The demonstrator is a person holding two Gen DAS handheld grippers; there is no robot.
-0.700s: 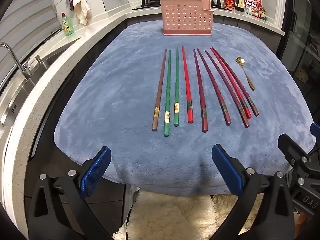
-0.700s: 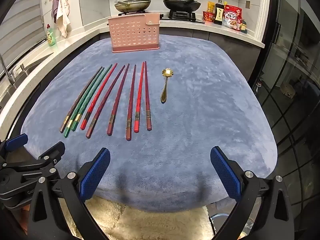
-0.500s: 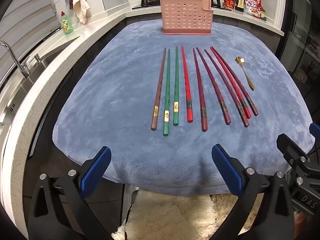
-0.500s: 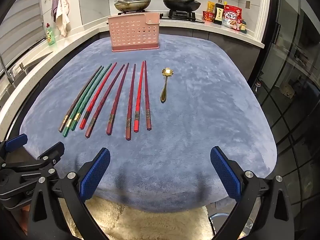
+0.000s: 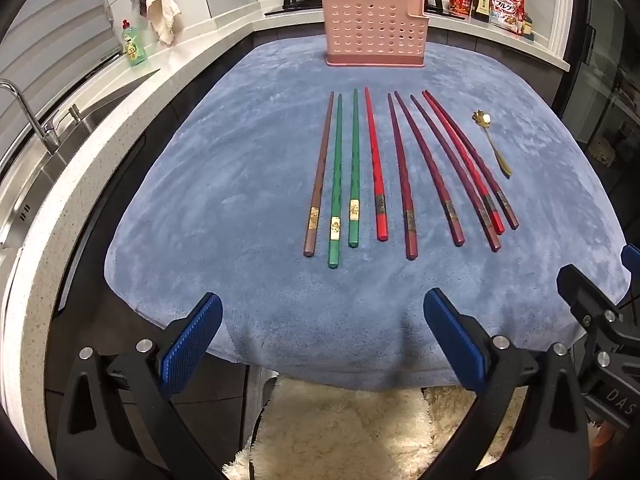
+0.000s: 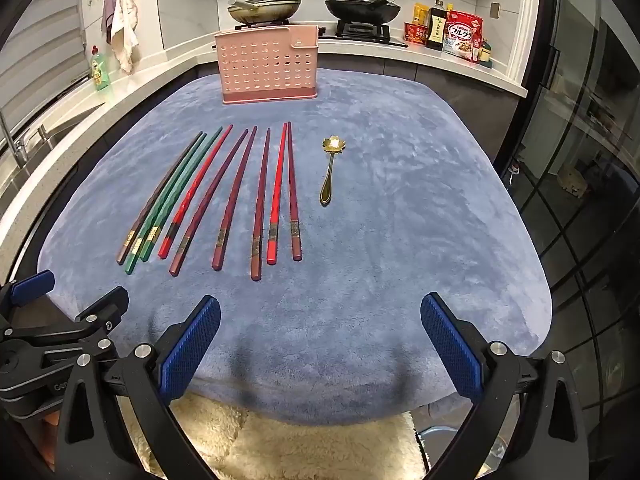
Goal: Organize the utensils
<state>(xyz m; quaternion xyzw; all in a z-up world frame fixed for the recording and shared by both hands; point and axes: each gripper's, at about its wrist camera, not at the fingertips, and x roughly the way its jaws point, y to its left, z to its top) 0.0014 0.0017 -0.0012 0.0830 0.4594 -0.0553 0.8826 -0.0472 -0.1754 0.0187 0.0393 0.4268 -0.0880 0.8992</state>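
Several chopsticks lie in a row on the blue mat (image 5: pixel 240 184): a brown one (image 5: pixel 320 176), two green ones (image 5: pixel 344 176), bright red ones (image 5: pixel 375 168) and dark red ones (image 5: pixel 430 168). They also show in the right wrist view (image 6: pixel 224 196). A gold spoon (image 5: pixel 493 144) (image 6: pixel 331 170) lies to their right. A pink perforated utensil holder (image 5: pixel 374 28) (image 6: pixel 267 64) stands at the mat's far edge. My left gripper (image 5: pixel 320 344) and right gripper (image 6: pixel 320 344) are both open and empty, over the mat's near edge, short of the chopsticks.
A sink and faucet (image 5: pixel 28 120) are on the left with a green soap bottle (image 5: pixel 134 46). Pans on a stove (image 6: pixel 264 10) and food packages (image 6: pixel 460 38) sit behind the holder. A fluffy cream cushion (image 5: pixel 340 432) lies below the mat's edge. Glass doors (image 6: pixel 592 160) are at right.
Both grippers have edged slightly forward and up; the scene has shifted very little. Nothing on the mat has moved.
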